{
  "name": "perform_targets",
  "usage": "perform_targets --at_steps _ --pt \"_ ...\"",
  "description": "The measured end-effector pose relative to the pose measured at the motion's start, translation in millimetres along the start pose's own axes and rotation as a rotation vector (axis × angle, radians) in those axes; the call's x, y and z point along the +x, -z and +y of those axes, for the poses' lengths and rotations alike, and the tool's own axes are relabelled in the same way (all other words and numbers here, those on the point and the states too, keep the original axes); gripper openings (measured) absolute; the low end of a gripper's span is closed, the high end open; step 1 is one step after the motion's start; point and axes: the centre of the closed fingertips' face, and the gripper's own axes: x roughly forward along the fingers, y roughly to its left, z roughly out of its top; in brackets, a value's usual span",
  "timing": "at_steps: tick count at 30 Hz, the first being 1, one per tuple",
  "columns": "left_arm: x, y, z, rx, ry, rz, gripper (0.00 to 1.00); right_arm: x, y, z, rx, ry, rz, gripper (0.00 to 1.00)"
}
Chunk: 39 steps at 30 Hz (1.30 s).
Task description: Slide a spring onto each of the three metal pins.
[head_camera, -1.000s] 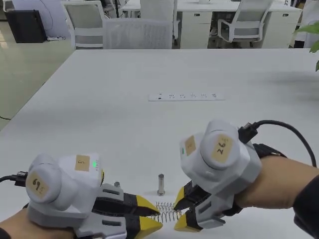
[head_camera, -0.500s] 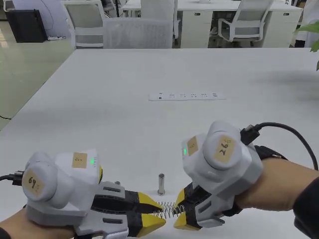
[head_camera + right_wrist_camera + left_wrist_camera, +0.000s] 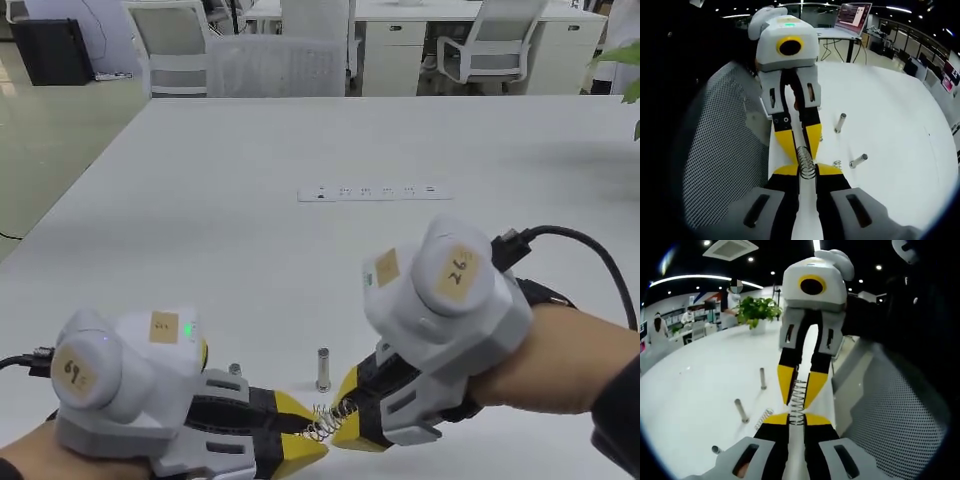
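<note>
1. Thin coiled bare-metal spring (image 3: 326, 421) held clear of the white bench (image 3: 300, 260) at its near edge, strung betw. two yellow-tipped tongs. Long axis approx. left-right, right end a bit higher.
2. Left tongs (image 3: 796, 418) clenched on spring's left end; right tongs (image 3: 807, 170) clenched on its right end. Tips almost meeting, only a short run of coil bare betw. them.
3. Short upright silver metal pin (image 3: 323, 368) just far of the spring, approx. centred betw. both tongs. Pin axis vertical, so crosswise to the spring. Probably needs one side to let go and the other to tip the spring upright over the pin top. Right tongs look marginally nearer the pin; close call.
4. Second silver pin (image 3: 235, 370) to the left, by the left unit's body, partly hidden. Third pin (image 3: 716, 450) picked up in left gripper view. No spring seen on any pin.
5. Spare spring (image 3: 763, 418) lying flat on bench near the pins.
6. Writing: round tan sticker (image 3: 457, 272) on right unit reads "26"; round tan sticker (image 3: 75, 372) on left unit reads "69", both handwritten. Smaller square labels too small to read. White power strip (image 3: 372, 193) far off on bench, markings unreadable. No brand visible.
</note>
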Motion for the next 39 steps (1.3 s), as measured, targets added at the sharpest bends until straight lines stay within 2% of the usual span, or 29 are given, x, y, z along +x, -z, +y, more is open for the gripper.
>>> perform_targets --at_steps 13,35,39 --pt "3.0 3.9 -2.1 -0.002 0.006 0.014 0.03 3.6 -12.2 6.8 -0.016 -0.016 0.0 0.08" --pt "5.8 7.2 -6.1 -0.009 0.015 0.025 0.04 6.3 -13.8 9.9 -0.023 -0.02 0.01 0.08" --pt "5.2 8.7 -5.6 -0.016 0.012 0.032 0.07 2.6 -14.1 6.7 -0.017 -0.011 0.009 0.08"
